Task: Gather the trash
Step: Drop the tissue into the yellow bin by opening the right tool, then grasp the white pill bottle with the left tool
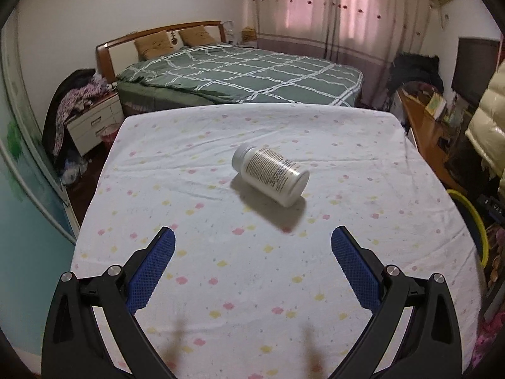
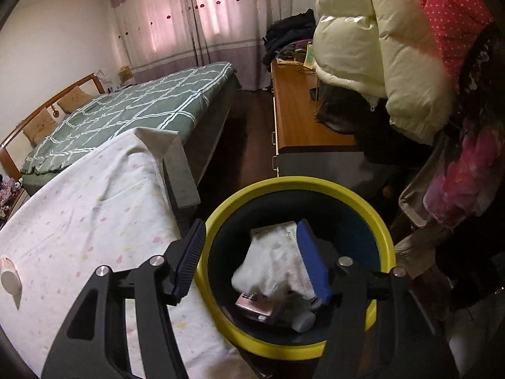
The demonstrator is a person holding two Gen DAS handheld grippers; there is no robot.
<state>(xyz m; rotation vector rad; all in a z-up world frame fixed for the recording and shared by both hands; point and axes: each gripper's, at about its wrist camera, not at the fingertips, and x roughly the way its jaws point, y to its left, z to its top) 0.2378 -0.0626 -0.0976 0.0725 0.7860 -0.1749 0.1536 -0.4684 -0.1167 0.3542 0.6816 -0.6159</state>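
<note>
A white pill bottle (image 1: 270, 174) lies on its side on the table's flowered white cloth (image 1: 195, 189). My left gripper (image 1: 252, 243) is open and empty, a little short of the bottle. The bottle also shows at the left edge of the right wrist view (image 2: 11, 279). My right gripper (image 2: 251, 240) is open over a dark bin with a yellow rim (image 2: 383, 230). Below it in the bin lie a crumpled white tissue (image 2: 271, 265), a small box (image 2: 255, 308) and a white bottle (image 2: 303, 320). Nothing is between the right pads.
The bin stands off the table's right edge, partly seen in the left wrist view (image 1: 473, 218). A green checked bed (image 1: 243, 72) is beyond the table. A wooden desk (image 2: 300, 120) and hanging jackets (image 2: 378, 47) are at the right. A nightstand with clothes (image 1: 91, 117) is at the left.
</note>
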